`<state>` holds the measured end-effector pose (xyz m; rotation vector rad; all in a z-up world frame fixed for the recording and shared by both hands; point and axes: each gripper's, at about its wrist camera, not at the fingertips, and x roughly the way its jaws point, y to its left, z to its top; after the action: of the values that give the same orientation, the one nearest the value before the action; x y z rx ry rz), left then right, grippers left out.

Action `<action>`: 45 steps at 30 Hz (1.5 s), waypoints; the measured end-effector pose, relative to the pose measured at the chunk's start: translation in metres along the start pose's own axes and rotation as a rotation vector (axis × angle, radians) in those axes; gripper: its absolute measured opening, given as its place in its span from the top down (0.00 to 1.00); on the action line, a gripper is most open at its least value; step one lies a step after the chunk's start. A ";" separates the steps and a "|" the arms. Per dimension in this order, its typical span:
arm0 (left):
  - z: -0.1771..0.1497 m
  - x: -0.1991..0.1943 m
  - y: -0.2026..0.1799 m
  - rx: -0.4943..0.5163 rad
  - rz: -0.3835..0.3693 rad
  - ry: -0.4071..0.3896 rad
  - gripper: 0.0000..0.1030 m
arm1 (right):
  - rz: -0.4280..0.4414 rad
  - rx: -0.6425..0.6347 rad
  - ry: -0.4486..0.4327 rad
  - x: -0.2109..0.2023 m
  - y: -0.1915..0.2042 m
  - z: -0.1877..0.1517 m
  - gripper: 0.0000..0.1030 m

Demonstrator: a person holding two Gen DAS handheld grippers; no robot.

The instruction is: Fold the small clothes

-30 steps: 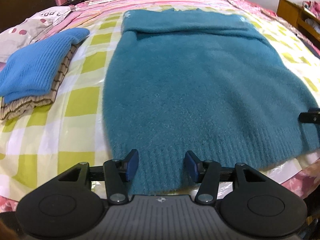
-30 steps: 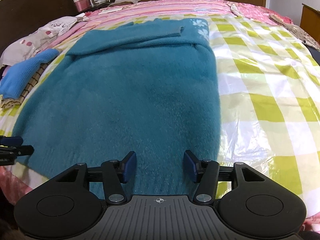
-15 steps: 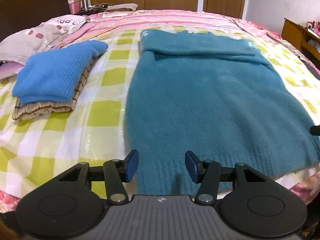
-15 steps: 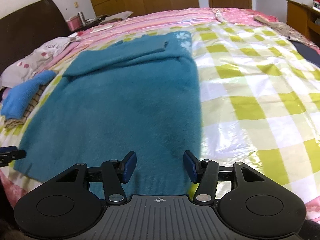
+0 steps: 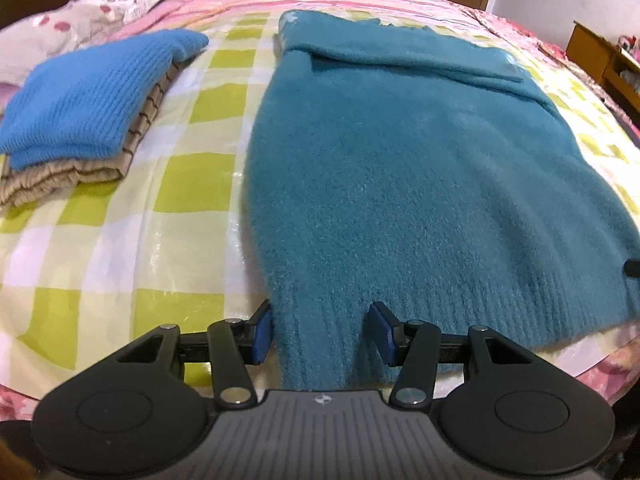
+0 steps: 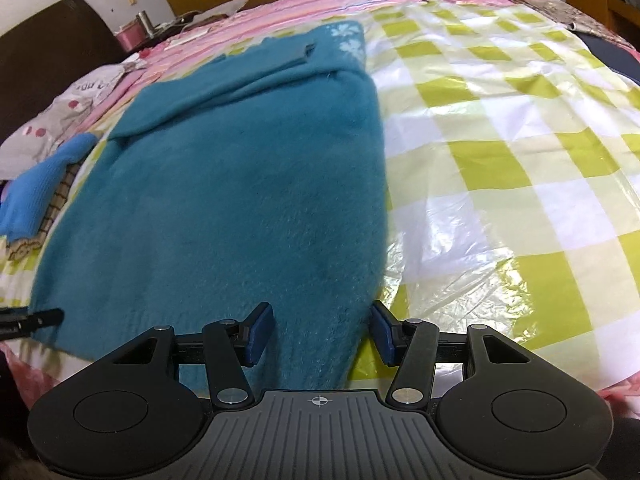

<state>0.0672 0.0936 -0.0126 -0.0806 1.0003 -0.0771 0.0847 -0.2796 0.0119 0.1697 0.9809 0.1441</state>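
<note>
A fuzzy teal sweater (image 5: 400,184) lies flat on the bed, its sleeves folded across the far end and its ribbed hem nearest me. My left gripper (image 5: 323,322) stands open, and the hem's left corner lies between its blue pads without being pinched. In the right wrist view the same sweater (image 6: 240,200) fills the left half. My right gripper (image 6: 320,326) is open astride the hem's right corner. Each view catches the other gripper's dark tip at the hem: the right gripper (image 5: 633,268), the left gripper (image 6: 34,317).
A green-and-white checked plastic sheet (image 6: 500,140) covers the pink bedspread. At the left, a folded blue knit (image 5: 92,92) sits on a striped brown garment, with a pillow (image 5: 80,24) behind. A dark headboard (image 6: 48,60) is at the far left, wooden furniture (image 5: 600,60) at the right.
My left gripper has slid left along the hem to its left corner. My right gripper has slid right to the right corner. Both stay open at the same width.
</note>
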 end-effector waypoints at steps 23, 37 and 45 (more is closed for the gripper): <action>0.016 0.003 0.005 0.019 -0.094 -0.010 0.84 | 0.098 0.056 0.021 0.004 -0.008 0.009 0.82; 0.112 -0.017 0.030 -0.201 -0.391 -0.208 0.85 | 0.527 0.436 -0.239 -0.019 -0.037 0.084 0.88; 0.203 0.024 0.040 -0.238 -0.342 -0.328 0.85 | 0.522 0.533 -0.353 0.028 -0.048 0.179 0.89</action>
<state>0.2529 0.1375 0.0722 -0.4687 0.6563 -0.2495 0.2512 -0.3353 0.0765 0.9128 0.5859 0.3168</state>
